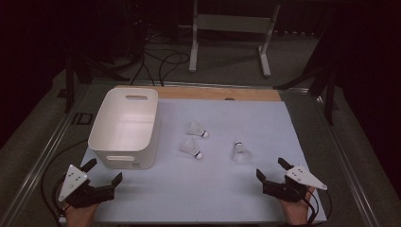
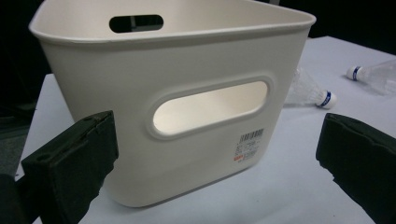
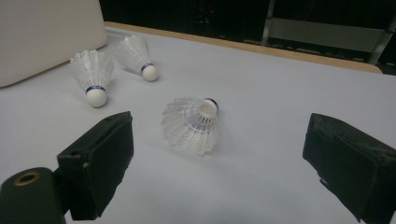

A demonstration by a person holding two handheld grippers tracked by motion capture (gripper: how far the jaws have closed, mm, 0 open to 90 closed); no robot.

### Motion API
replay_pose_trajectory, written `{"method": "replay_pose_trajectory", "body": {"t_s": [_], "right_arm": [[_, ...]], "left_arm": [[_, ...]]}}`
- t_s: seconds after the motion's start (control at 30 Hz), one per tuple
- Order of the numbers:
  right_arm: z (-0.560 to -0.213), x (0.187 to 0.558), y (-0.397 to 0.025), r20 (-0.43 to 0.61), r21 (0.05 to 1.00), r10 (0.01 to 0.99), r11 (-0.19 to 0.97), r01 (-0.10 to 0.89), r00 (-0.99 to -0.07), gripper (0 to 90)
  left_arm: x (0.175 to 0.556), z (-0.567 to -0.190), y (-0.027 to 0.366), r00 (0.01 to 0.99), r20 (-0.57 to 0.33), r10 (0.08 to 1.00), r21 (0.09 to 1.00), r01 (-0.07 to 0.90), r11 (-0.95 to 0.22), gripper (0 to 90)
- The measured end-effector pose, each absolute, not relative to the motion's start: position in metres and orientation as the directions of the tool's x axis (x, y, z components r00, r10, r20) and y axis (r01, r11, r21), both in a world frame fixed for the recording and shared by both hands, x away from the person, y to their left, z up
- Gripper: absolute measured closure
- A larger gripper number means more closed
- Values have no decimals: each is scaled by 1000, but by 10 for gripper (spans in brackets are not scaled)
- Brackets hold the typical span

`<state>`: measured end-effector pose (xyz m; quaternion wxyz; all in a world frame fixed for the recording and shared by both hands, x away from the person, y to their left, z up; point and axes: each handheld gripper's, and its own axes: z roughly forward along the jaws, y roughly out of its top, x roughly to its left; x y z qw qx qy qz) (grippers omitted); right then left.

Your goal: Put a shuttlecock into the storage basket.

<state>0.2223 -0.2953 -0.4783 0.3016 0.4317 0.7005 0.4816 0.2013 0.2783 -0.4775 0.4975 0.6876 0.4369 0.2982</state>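
The white tub [image 1: 124, 127] stands at the bench's [image 1: 227, 194] left, nothing visible inside it. Three shuttlecocks lie on the bare sheet to its right, with open room around them. The nearest shuttlecock [image 3: 192, 125] stands on its feather skirt, cork up. Both the left hand-held gripper [image 1: 104, 171] and the right hand-held gripper [image 1: 270, 167] gape wide, holding nothing, near the bench's front edge.

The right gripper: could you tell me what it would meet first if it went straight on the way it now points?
Most likely the nearest shuttlecock, which lies on the table between the open right gripper's fingers, a little left of centre; the depth is hard to judge.
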Motion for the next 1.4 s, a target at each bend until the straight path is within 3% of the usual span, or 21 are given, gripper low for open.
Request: {"method": "replay_pose_trajectory", "body": {"t_s": [1.0,1.4], "right_arm": [[-467,229,-280,-44,911,897,217,350,-440,73],[-458,237,-276,-60,921,896,220,322,-439,73]], "left_arm": [[199,-480,273,408,13,913,939,310,-152,0],[200,-481,272,418,15,908,939,306,-157,0]]}}
